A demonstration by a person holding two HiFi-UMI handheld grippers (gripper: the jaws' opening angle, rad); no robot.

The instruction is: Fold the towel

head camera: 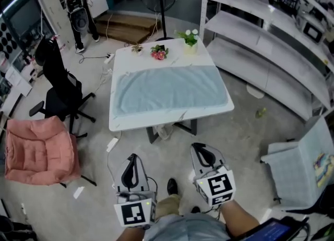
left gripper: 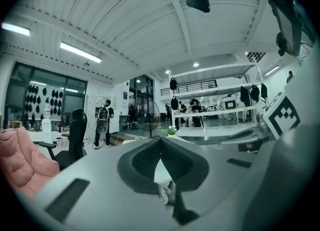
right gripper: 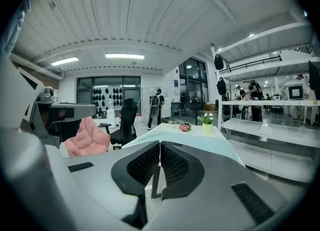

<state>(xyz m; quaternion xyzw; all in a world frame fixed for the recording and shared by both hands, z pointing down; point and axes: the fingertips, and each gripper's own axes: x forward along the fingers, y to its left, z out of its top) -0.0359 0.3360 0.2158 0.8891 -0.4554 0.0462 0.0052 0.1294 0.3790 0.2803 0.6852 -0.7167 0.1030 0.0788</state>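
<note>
The left hand-held gripper point(head camera: 133, 159) had its two jaws pressed together, with nothing between them and nothing touching them; it hung over the bare floor point(head camera: 245, 130), well short of the counter point(head camera: 156, 123). The right hand-held gripper point(head camera: 202, 151) beside it was likewise closed, its ribbed pads point(right gripper: 172, 164) meeting along a thin line with nothing between them, and it too was clear of everything. That made two hand-held grippers, each carrying one marker cube, and neither held anything. Counting from the left of the head view, there was one pink cushioned chair point(head camera: 39, 152), then one black office chair point(head camera: 60, 86), with one person wearing a backpack point(head camera: 78, 6) standing far behind it. In the middle stood one white counter, and on it lay the one towel point(head camera: 169, 88), pale blue and spread flat and unfolded, covering most of the near half of the top and reaching almost to its left and right edges. Behind the towel, along the far edge, sat one small bunch of pink flowers point(head camera: 159, 52) and, just to its right, one little pot of white flowers point(head camera: 190, 39). A small third thing left of the pink bunch was too small to make out. To the right ran one long run of white shelving point(head camera: 261, 44), and nearest, at the right edge, stood one pale grey chair point(head camera: 300, 168).
</note>
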